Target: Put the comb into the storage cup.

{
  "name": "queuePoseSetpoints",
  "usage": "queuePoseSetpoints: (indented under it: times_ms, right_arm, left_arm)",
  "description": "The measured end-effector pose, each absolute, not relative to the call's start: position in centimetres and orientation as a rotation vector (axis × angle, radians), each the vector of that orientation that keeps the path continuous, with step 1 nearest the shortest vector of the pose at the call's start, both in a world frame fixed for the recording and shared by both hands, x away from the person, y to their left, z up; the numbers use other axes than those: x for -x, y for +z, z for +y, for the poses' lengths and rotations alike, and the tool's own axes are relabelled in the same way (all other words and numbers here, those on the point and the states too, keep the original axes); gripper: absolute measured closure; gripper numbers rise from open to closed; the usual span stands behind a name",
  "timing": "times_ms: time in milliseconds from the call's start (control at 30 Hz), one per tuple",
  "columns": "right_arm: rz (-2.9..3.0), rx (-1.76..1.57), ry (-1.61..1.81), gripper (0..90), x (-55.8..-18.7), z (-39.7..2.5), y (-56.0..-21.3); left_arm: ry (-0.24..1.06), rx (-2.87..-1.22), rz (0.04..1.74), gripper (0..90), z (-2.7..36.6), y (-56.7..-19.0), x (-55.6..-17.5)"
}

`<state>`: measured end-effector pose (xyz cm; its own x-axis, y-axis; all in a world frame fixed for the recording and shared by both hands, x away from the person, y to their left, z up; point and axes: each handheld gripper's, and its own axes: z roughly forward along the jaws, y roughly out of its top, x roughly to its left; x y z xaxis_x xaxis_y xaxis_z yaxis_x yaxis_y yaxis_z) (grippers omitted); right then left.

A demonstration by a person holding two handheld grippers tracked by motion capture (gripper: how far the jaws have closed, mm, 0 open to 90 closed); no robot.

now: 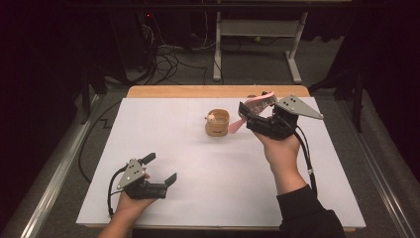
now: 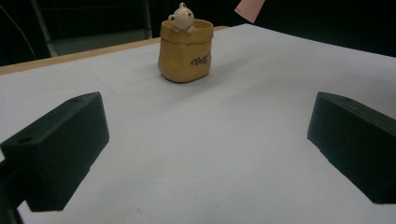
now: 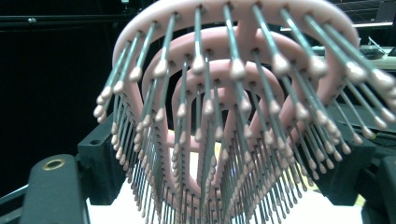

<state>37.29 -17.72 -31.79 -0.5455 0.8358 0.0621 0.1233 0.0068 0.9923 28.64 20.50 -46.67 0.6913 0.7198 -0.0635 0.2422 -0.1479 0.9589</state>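
Hairbrush (image 1: 257, 105) pinched in right gripper (image 1: 247, 115), handle just beside cup (image 1: 217, 123); left gripper (image 1: 159, 168) spread

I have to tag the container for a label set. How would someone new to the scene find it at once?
Start at the white table; toward its far edge, near the middle, stands the small yellow cup, just left of the pink hairbrush held in the right gripper. A tiny bear figure peeks over its rim.

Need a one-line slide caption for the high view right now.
Right gripper holds a pink hairbrush beside the yellow bear cup; left gripper rests open on the white table.
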Motion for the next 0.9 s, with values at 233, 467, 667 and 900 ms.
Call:
queuePoseSetpoints:
  times_ms: [233,467,667,900]
  right_arm:
    - [1.708,-0.989,1.591,20.1,-38.0,-17.2,-31.7]
    - [1.7,-0.988,1.587,20.1,-38.7,-16.7,-31.7]
    - [1.697,-0.989,1.585,20.1,-39.1,-16.5,-31.5]
    - [1.691,-0.99,1.585,20.1,-39.6,-16.1,-31.4]
  left_arm:
    - [0.496,-1.715,0.775,0.0,20.5,-46.7,-28.6]
    - [0.488,-1.707,0.772,0.0,20.5,-46.7,-28.6]
    - [0.484,-1.714,0.765,0.0,20.5,-46.6,-28.6]
    - [0.47,-1.707,0.765,0.0,20.4,-46.6,-28.7]
